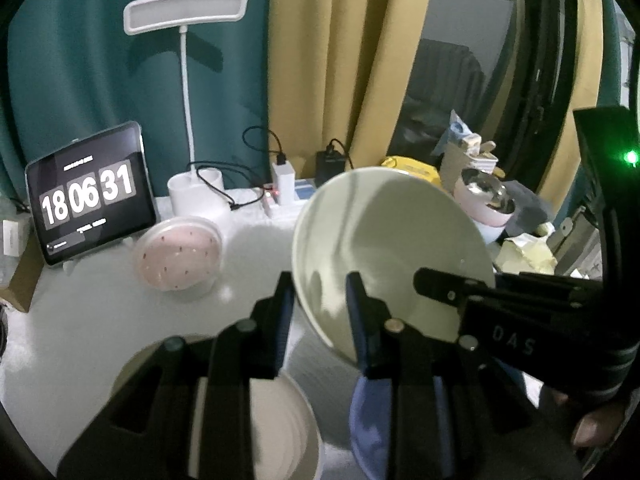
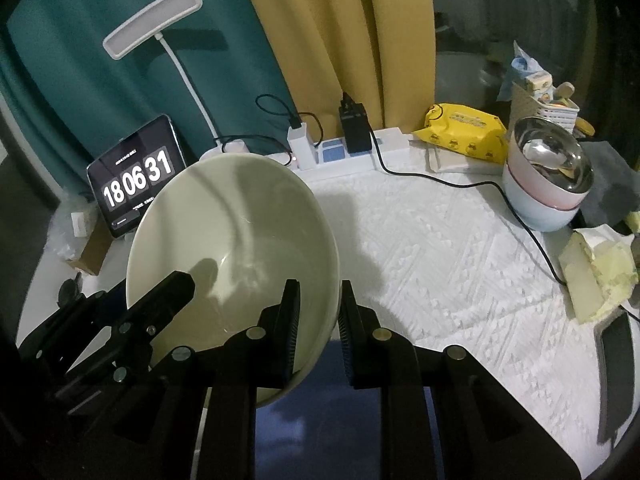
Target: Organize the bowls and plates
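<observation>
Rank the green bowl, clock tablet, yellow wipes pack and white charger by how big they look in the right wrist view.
1. Green bowl, though nearness inflates it.
2. Clock tablet and yellow wipes pack: too alike to rank.
3. White charger.
</observation>
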Demonstrator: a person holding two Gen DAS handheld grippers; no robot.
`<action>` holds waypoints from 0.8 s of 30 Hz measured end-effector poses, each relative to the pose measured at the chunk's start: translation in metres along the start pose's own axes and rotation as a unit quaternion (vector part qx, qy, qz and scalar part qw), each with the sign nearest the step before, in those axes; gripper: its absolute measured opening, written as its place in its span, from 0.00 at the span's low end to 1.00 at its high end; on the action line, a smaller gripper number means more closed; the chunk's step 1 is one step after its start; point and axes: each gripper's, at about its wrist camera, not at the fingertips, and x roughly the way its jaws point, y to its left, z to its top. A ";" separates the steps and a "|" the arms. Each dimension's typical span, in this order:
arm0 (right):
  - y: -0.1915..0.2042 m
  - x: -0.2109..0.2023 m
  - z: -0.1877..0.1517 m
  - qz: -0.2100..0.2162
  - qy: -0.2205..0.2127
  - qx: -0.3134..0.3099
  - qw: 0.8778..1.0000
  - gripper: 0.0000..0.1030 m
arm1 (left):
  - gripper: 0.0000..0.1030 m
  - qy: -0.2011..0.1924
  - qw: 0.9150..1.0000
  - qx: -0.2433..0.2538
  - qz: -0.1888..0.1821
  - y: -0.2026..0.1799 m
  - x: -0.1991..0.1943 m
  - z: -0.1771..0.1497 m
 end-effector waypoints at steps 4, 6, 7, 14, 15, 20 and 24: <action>-0.001 -0.011 -0.005 -0.001 -0.005 0.001 1.000 0.19 | 0.26 -0.004 1.000 0.004 -0.003 -0.007 -0.009 -0.003; -0.002 -0.016 -0.009 -0.002 -0.008 0.002 1.000 0.19 | 0.26 -0.004 1.000 0.005 -0.005 -0.009 -0.013 -0.005; -0.002 -0.019 -0.011 -0.002 -0.008 0.004 1.000 0.19 | 0.26 -0.004 1.000 0.006 -0.006 -0.011 -0.015 -0.006; -0.009 -0.032 -0.026 -0.005 -0.010 0.013 1.000 0.19 | 0.26 0.001 1.000 0.013 -0.014 -0.023 -0.025 -0.018; -0.009 -0.033 -0.028 -0.006 -0.010 0.014 1.000 0.19 | 0.26 0.002 1.000 0.015 -0.015 -0.025 -0.026 -0.020; -0.017 -0.039 -0.042 -0.009 -0.007 0.025 1.000 0.19 | 0.26 0.010 0.999 0.023 -0.020 -0.036 -0.028 -0.031; -0.023 -0.041 -0.053 -0.011 -0.002 0.034 0.999 0.19 | 0.26 0.018 0.999 0.029 -0.021 -0.044 -0.028 -0.041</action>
